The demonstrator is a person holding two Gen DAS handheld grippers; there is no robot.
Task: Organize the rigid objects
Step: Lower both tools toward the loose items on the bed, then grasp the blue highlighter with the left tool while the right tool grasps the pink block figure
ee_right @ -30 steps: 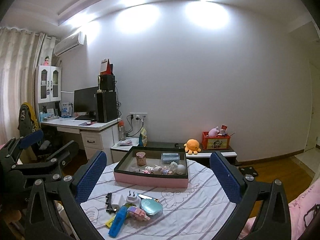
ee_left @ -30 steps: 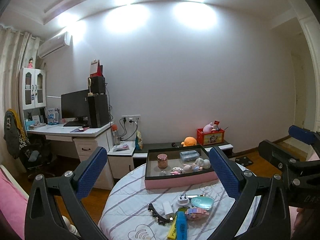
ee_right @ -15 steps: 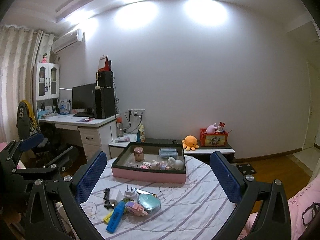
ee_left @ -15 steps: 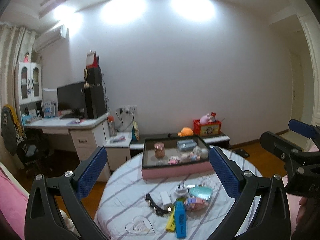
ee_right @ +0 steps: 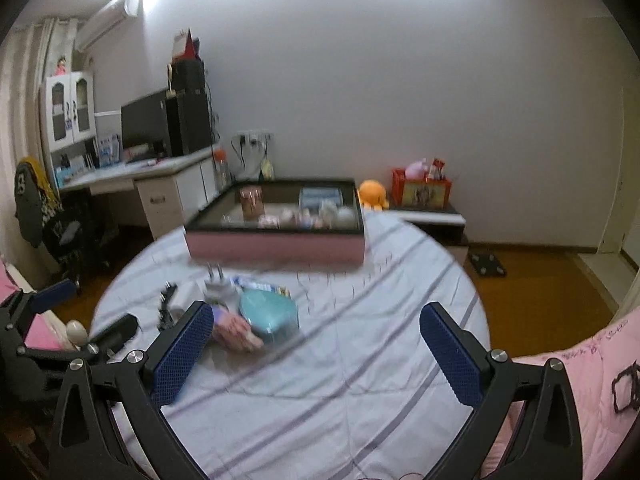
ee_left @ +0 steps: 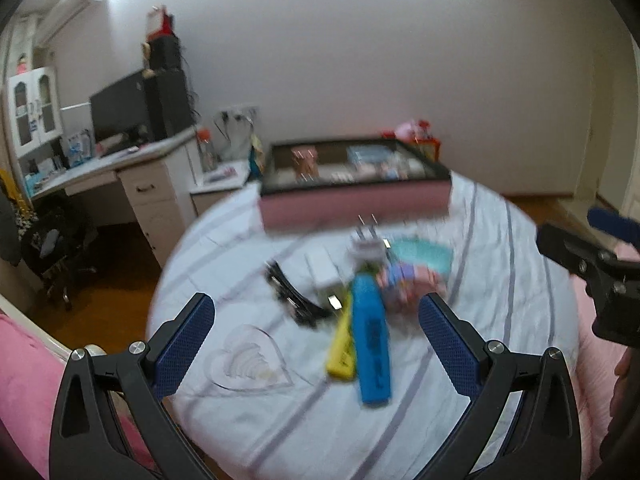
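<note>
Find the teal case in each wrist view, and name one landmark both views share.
Left wrist: teal case right of centre, behind the blue marker.
Right wrist: teal case left of centre, beside the left finger of the tongs.
Shared landmark: pink tray behind it.

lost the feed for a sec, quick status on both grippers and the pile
Left gripper open, empty, over the blue marker. Right gripper open, empty, near the teal case. Pink tray beyond the pile, path clear.

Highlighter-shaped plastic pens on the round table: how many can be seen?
2: a blue plastic pen in the pile, and a yellow plastic pen touching its left side. Others may be hidden.
</note>
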